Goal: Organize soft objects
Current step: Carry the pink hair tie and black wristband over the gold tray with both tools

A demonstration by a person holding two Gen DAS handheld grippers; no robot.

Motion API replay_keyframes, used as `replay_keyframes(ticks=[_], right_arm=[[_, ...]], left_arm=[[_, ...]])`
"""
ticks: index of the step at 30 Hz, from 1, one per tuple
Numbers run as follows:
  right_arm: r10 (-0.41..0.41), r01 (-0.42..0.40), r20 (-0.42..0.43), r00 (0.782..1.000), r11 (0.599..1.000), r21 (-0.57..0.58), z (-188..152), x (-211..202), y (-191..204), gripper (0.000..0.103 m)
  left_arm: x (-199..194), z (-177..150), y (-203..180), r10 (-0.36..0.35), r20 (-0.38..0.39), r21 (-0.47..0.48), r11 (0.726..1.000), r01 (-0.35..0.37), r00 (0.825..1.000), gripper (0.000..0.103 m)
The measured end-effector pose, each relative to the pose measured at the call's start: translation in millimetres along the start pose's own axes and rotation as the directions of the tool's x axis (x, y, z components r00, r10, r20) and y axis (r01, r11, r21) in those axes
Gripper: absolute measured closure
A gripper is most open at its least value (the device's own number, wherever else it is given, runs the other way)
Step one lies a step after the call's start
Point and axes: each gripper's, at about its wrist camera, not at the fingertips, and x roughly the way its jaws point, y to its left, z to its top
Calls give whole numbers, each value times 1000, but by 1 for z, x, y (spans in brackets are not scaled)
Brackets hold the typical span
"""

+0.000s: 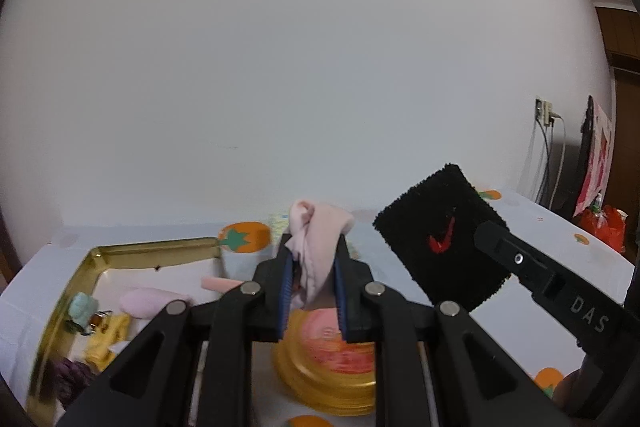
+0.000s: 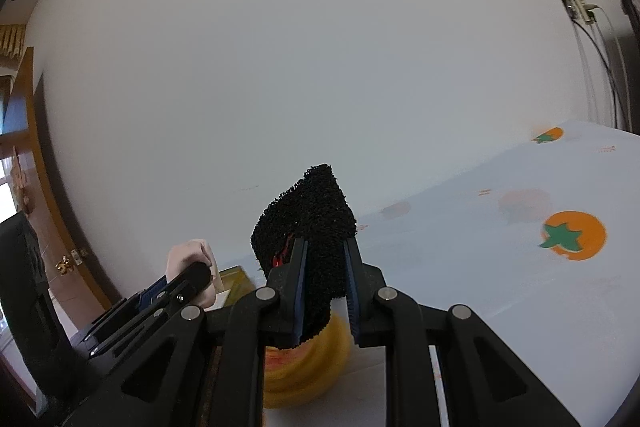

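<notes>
My left gripper [image 1: 313,247] is shut on a pale pink cloth [image 1: 316,239] and holds it in the air above a round gold tin [image 1: 320,379] with a pink lid. My right gripper [image 2: 326,247] is shut on a black terry wristband [image 2: 312,223] with a red mark. The wristband also shows in the left wrist view [image 1: 436,239], held up to the right of the pink cloth. The round tin shows under the right gripper [image 2: 304,375] too.
An open gold rectangular tin [image 1: 92,267] at the left holds a pink pad, a lilac pad, a yellow toy and a purple item. The table has a white cloth with orange persimmon prints [image 2: 572,235]. A white wall stands behind. A red bag [image 1: 604,227] is at far right.
</notes>
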Motion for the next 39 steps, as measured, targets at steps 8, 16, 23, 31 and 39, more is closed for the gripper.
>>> replay_keyframes(ticks=[8, 16, 23, 31, 39], right_arm=[[68, -68, -24, 997, 998, -10, -5, 34, 34, 84], [129, -130, -38, 991, 991, -18, -8, 51, 74, 84], [172, -174, -51, 984, 984, -41, -10, 68, 108, 84], [213, -216, -67, 975, 976, -36, -7, 89, 137, 84], [201, -206, -125, 972, 978, -36, -11, 105, 146, 84]], left_arm=[[6, 12, 50, 65, -57, -59, 996, -69, 996, 87], [8, 21, 81, 159, -98, -62, 984, -165, 982, 87], [7, 23, 100, 232, -123, -55, 969, -240, 965, 87], [11, 28, 132, 310, -167, -73, 943, -325, 936, 87], [20, 25, 150, 341, -242, -94, 924, -372, 908, 87]])
